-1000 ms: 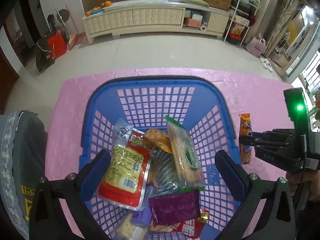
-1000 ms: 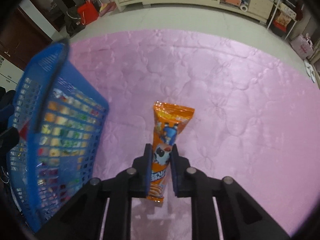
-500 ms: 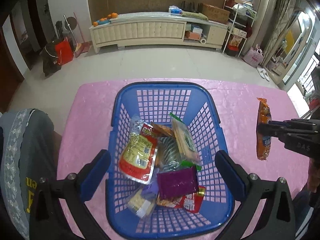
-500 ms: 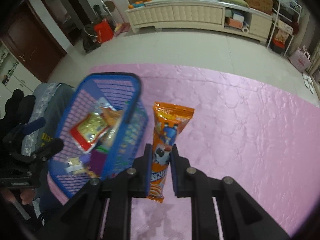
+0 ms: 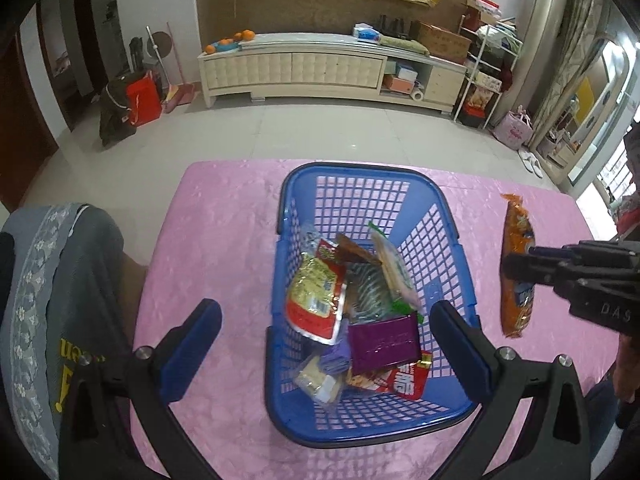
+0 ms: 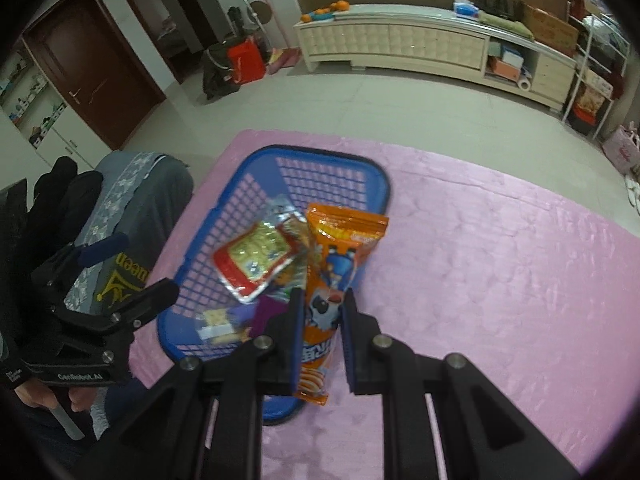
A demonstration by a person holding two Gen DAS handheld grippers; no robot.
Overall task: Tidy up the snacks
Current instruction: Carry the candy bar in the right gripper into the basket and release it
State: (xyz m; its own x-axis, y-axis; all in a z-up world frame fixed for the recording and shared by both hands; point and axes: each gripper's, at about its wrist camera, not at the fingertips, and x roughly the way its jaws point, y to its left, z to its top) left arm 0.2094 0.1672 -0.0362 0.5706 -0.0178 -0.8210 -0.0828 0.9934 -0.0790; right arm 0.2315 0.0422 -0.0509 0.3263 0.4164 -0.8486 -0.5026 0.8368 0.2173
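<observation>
- Right gripper (image 6: 322,316) clamped an orange snack pack (image 6: 330,280) in the air beside the blue basket (image 5: 448,216); its print was too blurred to read.
- Left gripper (image 5: 326,330) gaped wide, holding nothing, above the basket.
- Basket packs overlapped; the bottom ones were hidden.
- "DAS" was readable on the right gripper's body.

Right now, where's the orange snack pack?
The orange snack pack is clamped in the right tongs, held above the pink tablecloth just right of the blue basket.

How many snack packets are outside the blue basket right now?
1. The orange packet is pinched in the right gripper, held in the air beside the blue basket. Every other packet visible lies inside the basket; the pink tablecloth shows none, though the edges are unseen.
</observation>
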